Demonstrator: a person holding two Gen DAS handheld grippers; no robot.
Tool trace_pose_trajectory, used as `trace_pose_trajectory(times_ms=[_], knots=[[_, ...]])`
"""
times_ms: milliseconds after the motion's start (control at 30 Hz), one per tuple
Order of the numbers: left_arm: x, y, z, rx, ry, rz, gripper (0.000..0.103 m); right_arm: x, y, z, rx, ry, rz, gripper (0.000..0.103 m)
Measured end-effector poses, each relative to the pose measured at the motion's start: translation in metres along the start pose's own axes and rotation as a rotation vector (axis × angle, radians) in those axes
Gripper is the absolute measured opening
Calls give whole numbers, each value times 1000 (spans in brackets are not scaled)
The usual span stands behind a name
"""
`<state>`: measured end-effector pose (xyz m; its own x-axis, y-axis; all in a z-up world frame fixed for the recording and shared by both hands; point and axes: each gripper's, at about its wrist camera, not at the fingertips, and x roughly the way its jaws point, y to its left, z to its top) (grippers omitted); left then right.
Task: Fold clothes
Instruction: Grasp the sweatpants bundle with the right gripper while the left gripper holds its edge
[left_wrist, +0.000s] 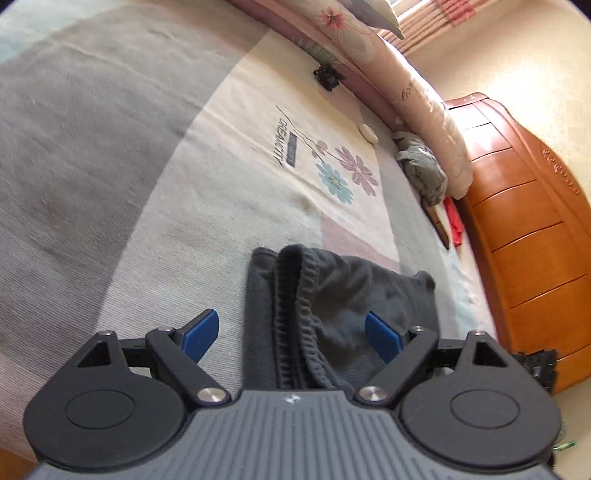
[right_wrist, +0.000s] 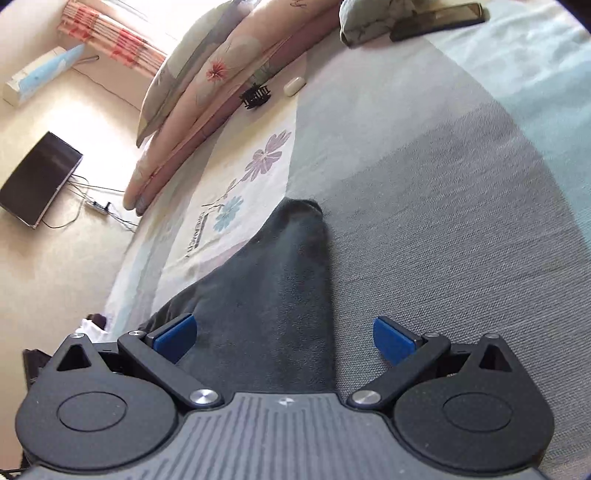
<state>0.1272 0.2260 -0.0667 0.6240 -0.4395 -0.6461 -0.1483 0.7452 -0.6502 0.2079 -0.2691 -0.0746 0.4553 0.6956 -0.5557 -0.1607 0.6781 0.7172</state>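
A dark grey garment (left_wrist: 332, 306) with a ribbed waistband lies on the bed sheet (left_wrist: 110, 166), just ahead of my left gripper (left_wrist: 291, 336). That gripper stands open over the cloth, its blue pads (left_wrist: 201, 334) apart and pressing on nothing. In the right wrist view the same dark garment (right_wrist: 269, 295) runs forward to a narrow end. My right gripper (right_wrist: 284, 338) is open above it, one blue pad (right_wrist: 175, 334) over the cloth's left edge, the other over the grey sheet (right_wrist: 461, 221).
A rolled floral quilt (left_wrist: 413, 85) and pillows line the far side of the bed. A crumpled grey cloth (left_wrist: 424, 170), a black hair clip (left_wrist: 327, 75) and a small white case (left_wrist: 367, 133) lie near it. A wooden headboard (left_wrist: 517, 229) stands at the right. A phone (right_wrist: 439, 16) lies far off.
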Motion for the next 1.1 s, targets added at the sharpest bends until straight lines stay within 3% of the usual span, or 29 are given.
trace_pose_trajectory(times_ms=[233, 633, 733, 1100], knots=[[25, 9, -2, -89, 100, -81, 86, 7, -7, 5, 24, 29, 67, 103], [63, 3, 34, -18, 141, -143, 90, 46, -8, 37, 66, 88, 184, 103], [67, 6, 39, -43, 150, -162, 90, 56, -4, 44, 67, 106, 188, 103], [47, 13, 12, -42, 255, -201, 94, 31, -2, 4, 43, 234, 264, 103]])
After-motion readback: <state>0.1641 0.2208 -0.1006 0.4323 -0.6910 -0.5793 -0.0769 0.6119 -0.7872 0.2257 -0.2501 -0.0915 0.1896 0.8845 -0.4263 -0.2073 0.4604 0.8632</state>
